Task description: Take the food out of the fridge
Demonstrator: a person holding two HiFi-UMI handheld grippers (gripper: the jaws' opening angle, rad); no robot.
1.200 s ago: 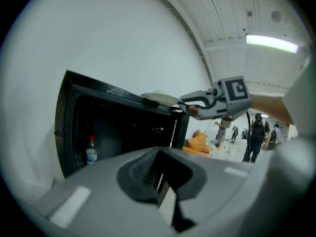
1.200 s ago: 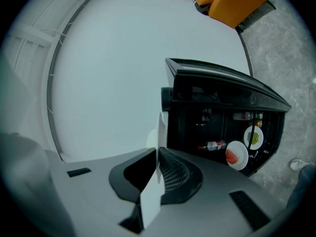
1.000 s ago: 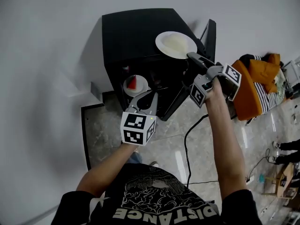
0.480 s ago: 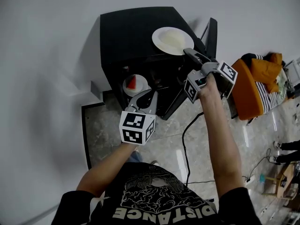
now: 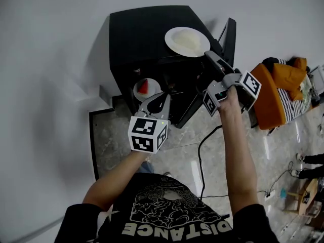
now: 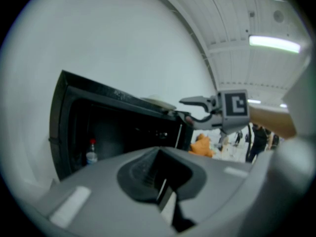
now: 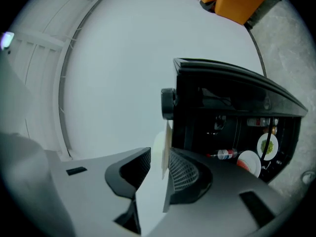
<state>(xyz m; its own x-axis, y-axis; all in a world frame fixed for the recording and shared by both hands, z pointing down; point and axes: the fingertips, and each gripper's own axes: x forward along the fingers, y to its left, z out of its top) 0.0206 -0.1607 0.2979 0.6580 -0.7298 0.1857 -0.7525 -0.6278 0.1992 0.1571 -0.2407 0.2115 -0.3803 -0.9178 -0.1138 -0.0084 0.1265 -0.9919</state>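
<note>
Two plates. White plate sitting on fridge top, upper centre, its rim lying between right gripper jaws, which are standing apart, having just been opening. Plate with red slice waiting inside fridge, just above left gripper, which is nearer and keeping jaws together, empty.

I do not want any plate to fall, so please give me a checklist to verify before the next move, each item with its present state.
1. White plate rests on the fridge top: ok.
2. Right gripper has let go: ok; its jaws have just been opening, and the rim stands between unpressed pads.
3. Fridge door open: ok.
4. Plate with red food in front of the left gripper, inside the fridge: ok.
5. Left gripper ready to grasp: not ok; its jaws look together, nothing between them.
</note>
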